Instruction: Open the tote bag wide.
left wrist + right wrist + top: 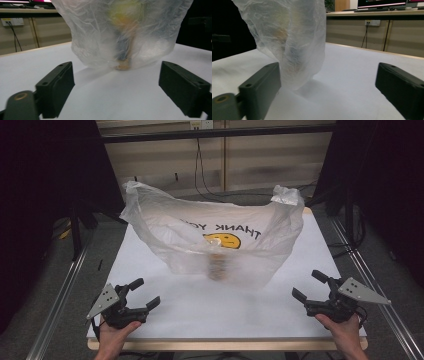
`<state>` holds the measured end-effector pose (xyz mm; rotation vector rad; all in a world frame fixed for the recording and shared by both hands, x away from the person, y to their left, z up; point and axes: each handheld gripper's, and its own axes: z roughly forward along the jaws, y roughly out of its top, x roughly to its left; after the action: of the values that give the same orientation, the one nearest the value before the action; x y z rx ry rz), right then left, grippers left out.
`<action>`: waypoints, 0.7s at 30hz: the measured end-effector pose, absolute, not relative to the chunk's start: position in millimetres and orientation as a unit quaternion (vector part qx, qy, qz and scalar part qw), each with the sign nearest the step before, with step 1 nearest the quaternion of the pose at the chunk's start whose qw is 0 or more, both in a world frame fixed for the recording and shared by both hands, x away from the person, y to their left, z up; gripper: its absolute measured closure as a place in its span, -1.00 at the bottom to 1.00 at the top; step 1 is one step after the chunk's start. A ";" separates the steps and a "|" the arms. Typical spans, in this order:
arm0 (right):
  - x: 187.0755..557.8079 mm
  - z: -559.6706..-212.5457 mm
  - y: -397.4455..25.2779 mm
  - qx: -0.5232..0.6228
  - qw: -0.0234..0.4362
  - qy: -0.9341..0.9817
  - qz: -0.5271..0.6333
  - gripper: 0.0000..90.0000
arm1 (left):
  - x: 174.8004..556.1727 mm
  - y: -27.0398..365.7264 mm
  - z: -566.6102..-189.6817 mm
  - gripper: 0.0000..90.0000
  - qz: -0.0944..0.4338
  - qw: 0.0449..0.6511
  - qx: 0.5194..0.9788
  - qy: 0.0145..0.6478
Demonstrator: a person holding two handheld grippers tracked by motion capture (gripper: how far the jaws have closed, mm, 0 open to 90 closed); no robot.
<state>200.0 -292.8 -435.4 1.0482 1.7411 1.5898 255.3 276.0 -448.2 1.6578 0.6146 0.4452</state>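
Black jaws spread wide mark the left gripper (135, 297), held in a hand at the near left corner of the white table (210, 315) and gripping nothing. Ahead of it and to its right stands the plastic bag (210, 237) — thin, translucent, puffed up, well apart from both sets of jaws. In the left gripper view the bag (120, 32) rises straight beyond the open jaws, a blurred yellow and dark shape inside; what that is, I cannot tell. In the high view its front carries a yellow smiley face (222, 240) and mirrored "THANK YOU" lettering. To the bag's right, at the near right corner, the right gripper (311, 286) is also wide open and empty — the bag (287, 42) sits ahead and to its left.
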 end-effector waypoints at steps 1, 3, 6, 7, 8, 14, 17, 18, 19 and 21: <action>200.1 -433.6 -290.8 0.382 0.269 0.653 0.596 -0.59 | 254.6 276.1 -447.1 -0.31 0.182 0.618 0.717 0.266; 200.2 -432.9 -290.2 0.373 0.267 0.658 0.597 -0.45 | 254.1 275.7 -444.7 -0.13 0.175 0.620 0.720 0.258; 202.4 -430.2 -286.5 0.358 0.249 0.668 0.602 -0.04 | 254.8 269.2 -441.5 0.24 0.172 0.609 0.735 0.243; 203.1 -429.8 -286.1 0.357 0.248 0.669 0.603 0.02 | 254.8 269.2 -441.5 0.28 0.172 0.609 0.735 0.243; 204.5 -429.3 -285.7 0.355 0.245 0.670 0.604 0.14 | 255.3 264.1 -439.3 0.37 0.163 0.609 0.740 0.234; 205.9 -422.7 -280.4 0.328 0.213 0.685 0.614 0.92 | 252.3 252.3 -424.2 0.91 0.144 0.611 0.752 0.199; 207.3 -417.1 -274.1 0.317 0.202 0.694 0.614 1.00 | 253.0 246.9 -417.4 1.00 0.135 0.610 0.755 0.199; 208.5 -414.8 -272.0 0.314 0.201 0.695 0.615 1.00 | 254.2 245.6 -414.4 1.00 0.138 0.608 0.757 0.196; 209.9 -412.3 -269.5 0.312 0.199 0.696 0.615 1.00 | 254.0 243.2 -411.5 1.00 0.140 0.606 0.757 0.199; 213.1 -407.2 -264.2 0.305 0.196 0.698 0.617 1.00 | 255.3 242.0 -408.3 1.00 0.130 0.608 0.761 0.187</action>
<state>213.1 -264.2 -407.2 0.8552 1.9561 1.7280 255.3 242.0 -408.3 1.7578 0.4324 0.3003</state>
